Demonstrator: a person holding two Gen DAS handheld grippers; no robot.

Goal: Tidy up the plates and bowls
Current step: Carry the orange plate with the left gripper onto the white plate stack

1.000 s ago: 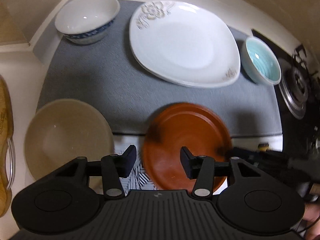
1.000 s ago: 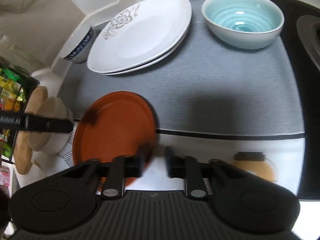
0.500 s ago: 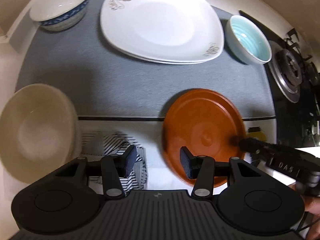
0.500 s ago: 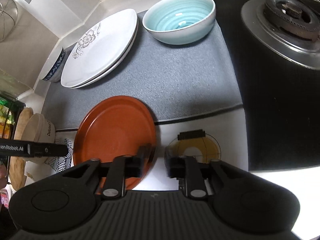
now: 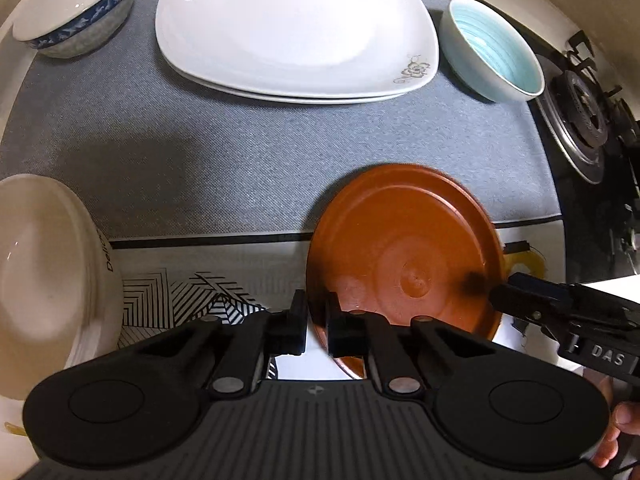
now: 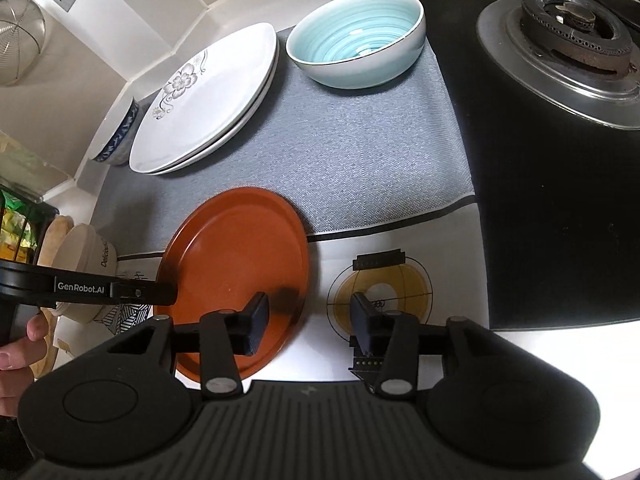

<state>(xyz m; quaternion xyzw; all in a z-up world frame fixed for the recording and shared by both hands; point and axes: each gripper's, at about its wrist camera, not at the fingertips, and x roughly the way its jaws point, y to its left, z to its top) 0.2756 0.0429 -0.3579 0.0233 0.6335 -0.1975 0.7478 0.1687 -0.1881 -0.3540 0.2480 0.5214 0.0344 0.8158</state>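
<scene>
Left hand-held gripper (image 5: 317, 326) pitched steeply down, jaws closing on orange plate (image 5: 404, 256) rim. Right hand-held gripper (image 6: 306, 320) angled down, jaws opening, straddling plate edge, pads clear.

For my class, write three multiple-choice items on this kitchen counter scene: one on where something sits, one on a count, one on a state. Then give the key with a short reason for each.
1. Where does the turquoise bowl sit?
A. on the grey mat, between the white plates and the stove burner
B. inside the cream bowl
C. on the orange plate

2. How many white flowered plates are stacked?
A. one
B. two
C. four

3. What is the left gripper doing?
A. hanging open over the mat
B. closing on the orange plate's rim
C. holding a bowl

Key: 1 A, the bowl stands on the mat between them. 2 B, two rims show. 3 B, its fingers pinch the rim.
</scene>
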